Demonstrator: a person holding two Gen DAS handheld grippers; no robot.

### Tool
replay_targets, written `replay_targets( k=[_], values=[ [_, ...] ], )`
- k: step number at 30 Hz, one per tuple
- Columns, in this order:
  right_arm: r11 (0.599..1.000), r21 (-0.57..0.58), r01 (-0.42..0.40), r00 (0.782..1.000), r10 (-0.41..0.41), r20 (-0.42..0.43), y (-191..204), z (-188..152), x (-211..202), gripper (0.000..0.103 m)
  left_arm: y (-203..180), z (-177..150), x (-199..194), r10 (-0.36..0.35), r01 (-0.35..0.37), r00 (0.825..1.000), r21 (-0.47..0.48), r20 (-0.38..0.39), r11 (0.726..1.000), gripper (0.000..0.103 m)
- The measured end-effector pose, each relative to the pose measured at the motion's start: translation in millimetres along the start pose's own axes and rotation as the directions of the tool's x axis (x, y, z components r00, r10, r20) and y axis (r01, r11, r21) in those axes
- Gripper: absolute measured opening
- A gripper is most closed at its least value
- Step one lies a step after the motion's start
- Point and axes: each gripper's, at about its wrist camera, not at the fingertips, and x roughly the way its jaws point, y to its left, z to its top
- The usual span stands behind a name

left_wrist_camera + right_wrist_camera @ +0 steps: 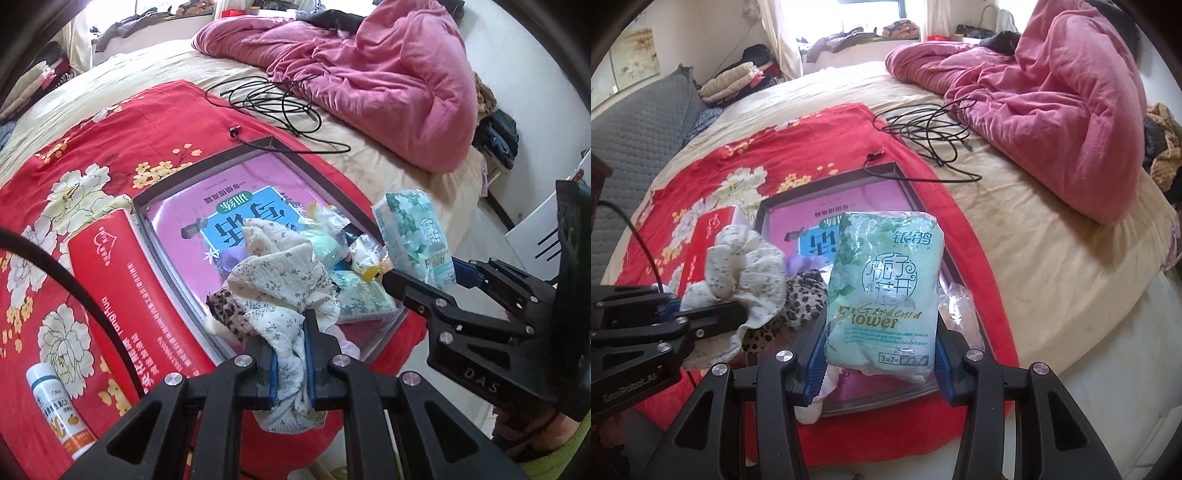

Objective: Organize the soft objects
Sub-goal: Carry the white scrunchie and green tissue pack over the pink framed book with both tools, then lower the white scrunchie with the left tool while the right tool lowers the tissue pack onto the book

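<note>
Gripping a white floral cloth with the left gripper, both blue pads pressed into the bunched fabric and holding it above the near part of the tray. Pinching a pale green tissue pack upright with the right gripper, fingers closed on its 2 lower sides, lifting it over the tray's near right edge. Seeing that same pack from the left wrist view, held off the tray's right rim. Lying under both grippers on the red floral blanket, near the bed's front edge, the shallow dark-rimmed tray holding a pink book, a leopard-print cloth, another green tissue pack and crinkled plastic wrappers. Resting along the tray's left edge, a red box; nearer the blanket's front left corner, a white bottle. Sprawling past the tray's far corner, a black cable, beside a heaped pink quilt at the bed's far right.
</note>
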Motion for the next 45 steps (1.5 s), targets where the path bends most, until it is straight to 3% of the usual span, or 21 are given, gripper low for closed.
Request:
replay_targets(
  k=[26, 39, 45],
  values=[
    [0.999, -0.053, -0.009, 0.996, 0.004, -0.089, 7.1, 4.8, 61.0, 0.050, 7.3, 13.4, 25.5, 0.011, -0.012, 0.999, -0.008, -0.033, 1.000, 0.012],
    [0.999, -0.044, -0.006, 0.996, 0.002, -0.093, 5.1, 6.5, 67.3, 0.053, 8.3, 15.0, 28.1, 0.014, -0.014, 0.999, -0.009, -0.033, 1.000, 0.012],
    [0.999, -0.050, 0.014, 0.997, -0.018, -0.077, 5.5, 6.8, 58.6, 0.064, 9.6, 15.5, 29.3, 0.016, -0.016, 0.999, -0.015, -0.035, 1.000, 0.013]
  ],
)
